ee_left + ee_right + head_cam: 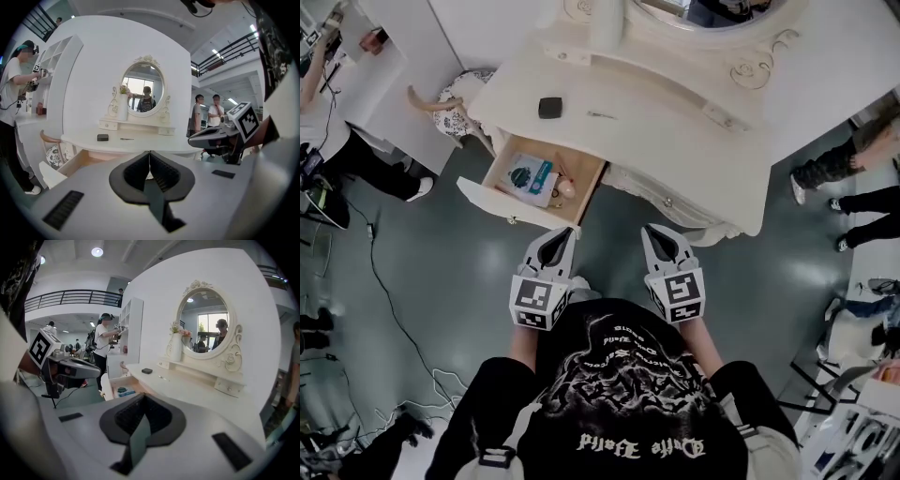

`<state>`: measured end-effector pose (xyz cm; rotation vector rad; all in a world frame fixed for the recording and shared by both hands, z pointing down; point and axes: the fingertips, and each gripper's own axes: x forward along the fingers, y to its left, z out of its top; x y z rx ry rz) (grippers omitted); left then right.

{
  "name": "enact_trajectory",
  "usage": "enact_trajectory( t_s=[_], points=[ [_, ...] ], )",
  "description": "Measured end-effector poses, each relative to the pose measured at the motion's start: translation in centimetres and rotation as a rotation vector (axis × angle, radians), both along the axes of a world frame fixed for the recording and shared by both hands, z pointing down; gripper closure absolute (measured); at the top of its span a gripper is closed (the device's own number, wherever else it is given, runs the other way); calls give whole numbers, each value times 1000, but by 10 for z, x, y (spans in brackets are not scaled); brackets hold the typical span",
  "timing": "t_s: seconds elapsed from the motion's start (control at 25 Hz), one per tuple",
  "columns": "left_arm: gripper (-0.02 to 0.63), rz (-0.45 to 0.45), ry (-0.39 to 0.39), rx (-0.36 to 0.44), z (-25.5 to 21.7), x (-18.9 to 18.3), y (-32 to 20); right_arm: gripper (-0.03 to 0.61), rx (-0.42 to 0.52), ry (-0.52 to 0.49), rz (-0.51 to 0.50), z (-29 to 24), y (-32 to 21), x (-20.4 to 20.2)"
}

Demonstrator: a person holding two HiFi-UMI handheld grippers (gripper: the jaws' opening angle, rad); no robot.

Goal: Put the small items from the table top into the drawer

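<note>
The white dressing table (675, 141) is the biggest thing here, and its one open drawer (502, 202) juts out at the left front, well clear of both grippers. In the drawer lie at least three small things on a pale card: a dark round piece (521, 174), a blue strip (544, 172) and a pinkish round one (567, 188); smaller bits there are too fine to count. The left gripper (561, 234) and the right gripper (659, 232) hang side by side close to the person's chest, short of the table. Each has its jaws pressed together with nothing between them, as each gripper's own view shows. Two small items are left on the table top, both behind the drawer. The first is one small black box (549, 107), lying flat. It looks rigid and light, with flat sides that should give the pads a sure hold, so a pinch across its two opposite edges from above seems the way to take it. Just beside it, to the right and apart from it, lies one thin dark sliver (601, 115), perhaps a hairpin or clip, though it is too small to tell. It is likely very light and stiff, and so low on the smooth top that it may skid or slip out; the jaws would need to come down on its middle, across its length, tips touching the surface.
</note>
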<state>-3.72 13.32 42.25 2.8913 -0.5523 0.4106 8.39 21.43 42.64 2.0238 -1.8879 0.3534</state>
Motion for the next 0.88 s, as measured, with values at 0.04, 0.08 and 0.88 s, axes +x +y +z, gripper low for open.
enact_trajectory(
  t_s=[0.04,0.08,0.88],
  points=[
    [598,6,1,1,-1,1,-5,568,2,0,5,0,-4,0],
    [598,12,3,2,-1,1,-9,568,4,-3,11,-1,-8,1],
    [598,35,-8,-22,8,-9,-67,568,1,-73,80,10,-57,-5]
  ],
)
